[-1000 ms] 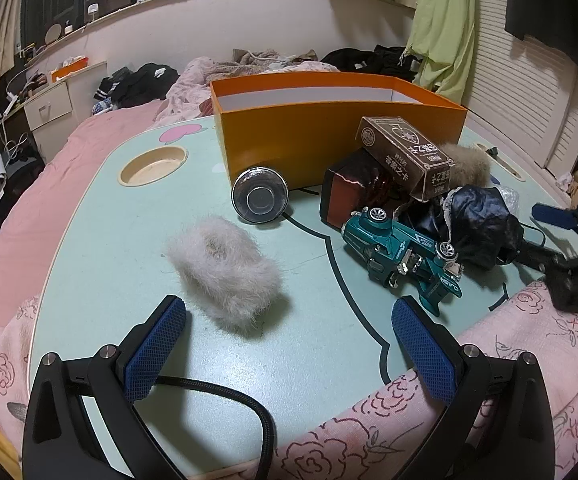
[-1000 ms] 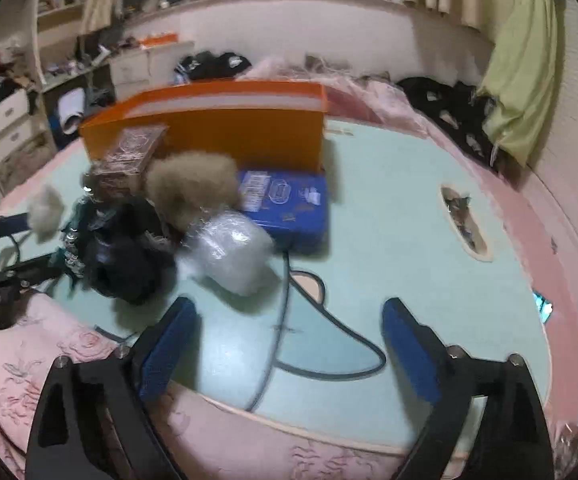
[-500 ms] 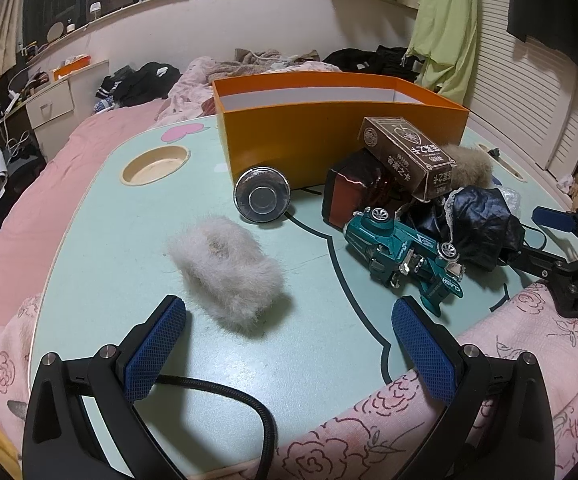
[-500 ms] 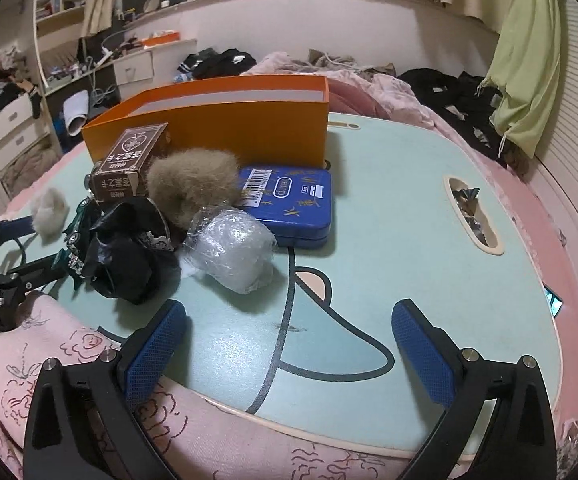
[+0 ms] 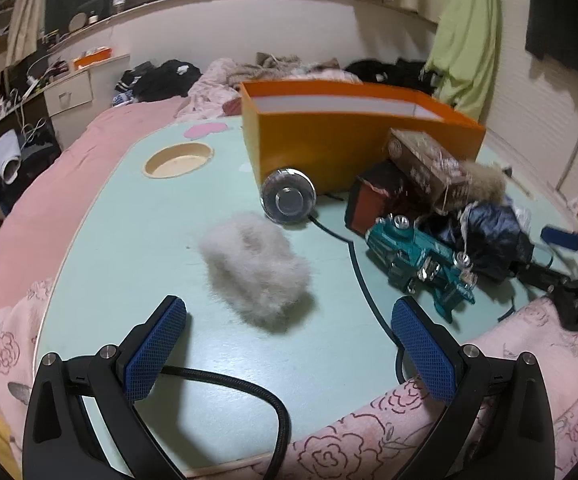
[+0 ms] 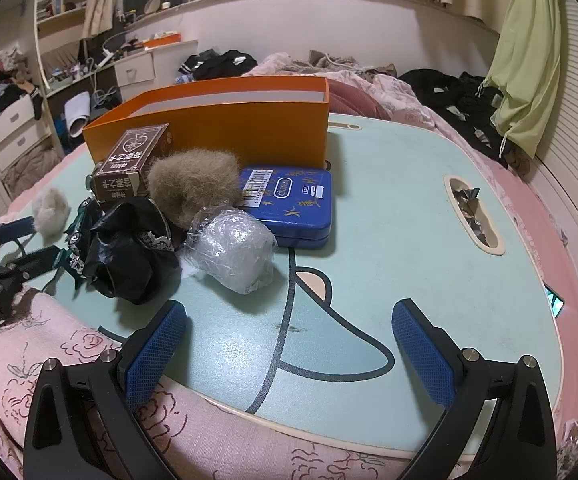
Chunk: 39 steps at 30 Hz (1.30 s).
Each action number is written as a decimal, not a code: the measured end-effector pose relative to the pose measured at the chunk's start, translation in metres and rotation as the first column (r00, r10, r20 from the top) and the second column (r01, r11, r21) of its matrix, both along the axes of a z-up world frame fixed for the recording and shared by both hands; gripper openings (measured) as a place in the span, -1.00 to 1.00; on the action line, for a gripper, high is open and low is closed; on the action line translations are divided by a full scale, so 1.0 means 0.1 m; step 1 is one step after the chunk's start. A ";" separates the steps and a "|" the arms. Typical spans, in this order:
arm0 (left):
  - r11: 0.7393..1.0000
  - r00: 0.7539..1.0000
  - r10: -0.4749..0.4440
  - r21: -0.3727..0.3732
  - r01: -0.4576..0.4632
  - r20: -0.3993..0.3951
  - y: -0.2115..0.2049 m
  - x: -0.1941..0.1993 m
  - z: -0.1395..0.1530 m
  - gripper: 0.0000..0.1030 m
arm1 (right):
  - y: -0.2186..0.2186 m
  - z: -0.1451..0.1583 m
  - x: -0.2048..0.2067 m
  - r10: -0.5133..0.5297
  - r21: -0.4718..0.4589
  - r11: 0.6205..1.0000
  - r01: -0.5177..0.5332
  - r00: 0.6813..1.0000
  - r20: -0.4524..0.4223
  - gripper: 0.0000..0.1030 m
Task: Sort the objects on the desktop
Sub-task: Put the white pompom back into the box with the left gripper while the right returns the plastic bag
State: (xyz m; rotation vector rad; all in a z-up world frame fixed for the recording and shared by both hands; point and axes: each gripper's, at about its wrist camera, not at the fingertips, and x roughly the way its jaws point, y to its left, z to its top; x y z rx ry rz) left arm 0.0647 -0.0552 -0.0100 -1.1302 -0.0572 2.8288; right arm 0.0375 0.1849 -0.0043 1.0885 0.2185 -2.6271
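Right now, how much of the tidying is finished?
Nothing looks sorted yet. What shows of the orange box's inside is bare. Both tongs, left and right, are open and hold nothing. Left to do: the white fluff, toy car, blue tin and the rest.

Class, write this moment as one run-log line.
left gripper: open, empty | right gripper: open, empty | orange box: nothing visible inside | toy car: on table

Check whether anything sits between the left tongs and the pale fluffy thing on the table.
Nothing visible does. The left tongs are open, and bare table lies between them and the pale fluffy thing. A black cable runs under the tongs, nearer than the gap.
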 end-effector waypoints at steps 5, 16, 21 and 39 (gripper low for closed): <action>0.997 0.997 0.076 0.012 -0.075 -0.019 -0.13 0.04 0.07 0.99 | 0.00 0.00 0.00 0.000 0.000 1.000 0.000 1.000 0.000 0.99; 0.997 0.995 0.074 0.000 -0.074 0.068 -0.20 -0.31 0.06 0.09 | -0.02 0.01 0.00 0.001 -0.002 1.000 -0.001 1.000 -0.001 0.99; 0.999 0.998 0.042 -0.014 -0.041 0.040 -0.10 -0.24 0.03 -0.51 | -0.08 0.04 0.01 -0.006 -0.005 1.000 0.006 1.000 -0.008 0.98; 1.000 1.000 -0.029 -0.006 0.029 -0.011 0.09 -0.03 0.12 -0.51 | -0.19 0.26 -0.10 0.063 -0.121 0.991 -0.063 0.998 0.000 -0.39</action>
